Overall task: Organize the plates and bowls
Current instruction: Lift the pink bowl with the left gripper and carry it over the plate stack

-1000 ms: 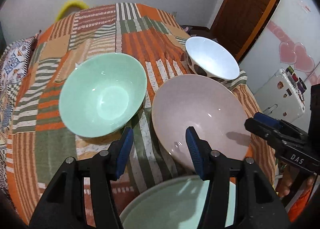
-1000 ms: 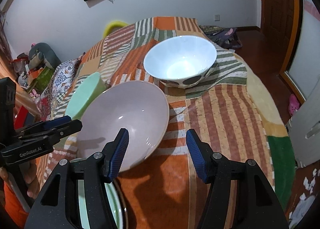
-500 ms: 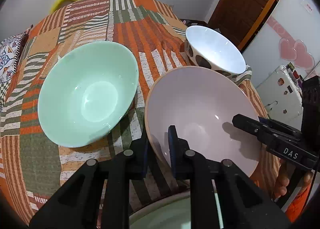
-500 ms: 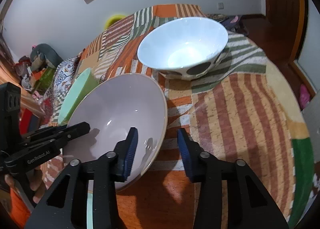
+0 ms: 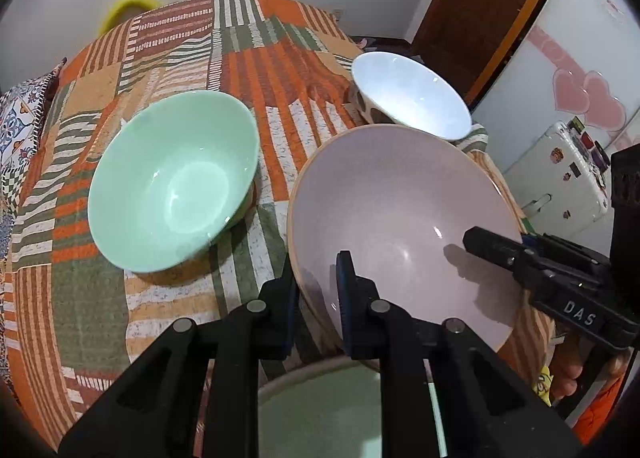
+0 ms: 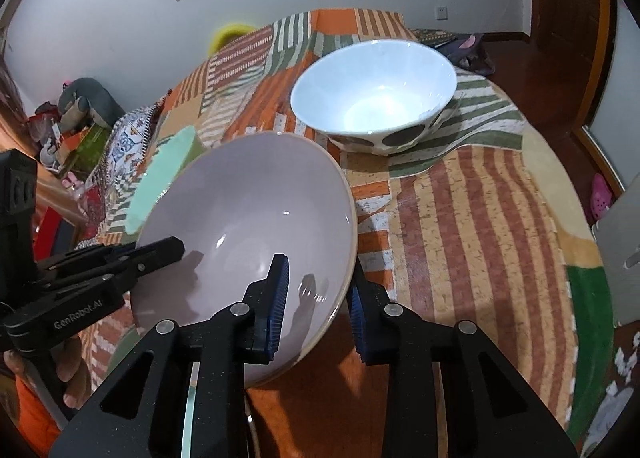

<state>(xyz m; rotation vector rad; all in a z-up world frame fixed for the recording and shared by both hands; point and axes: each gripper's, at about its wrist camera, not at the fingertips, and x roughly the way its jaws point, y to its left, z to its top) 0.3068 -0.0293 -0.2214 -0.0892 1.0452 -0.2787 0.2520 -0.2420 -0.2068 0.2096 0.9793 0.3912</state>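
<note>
Wide pale pink ceramic bowl (image 5: 404, 210), frame centre: rim clamped by left gripper (image 5: 316, 290) and right gripper (image 6: 316, 298), whose jaws have just closed. Mint-green bowl (image 5: 172, 182) and white spotted bowl (image 6: 372, 94) unstacked.

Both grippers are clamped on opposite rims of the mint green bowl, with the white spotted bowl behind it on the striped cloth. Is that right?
Not quite. The two grippers clamp the large pale pink bowl, not the mint green bowl, which sits free beside it. The left wrist view shows the left gripper on the pink rim; the right gripper grips the opposite rim. The white spotted bowl does stand behind.
</note>
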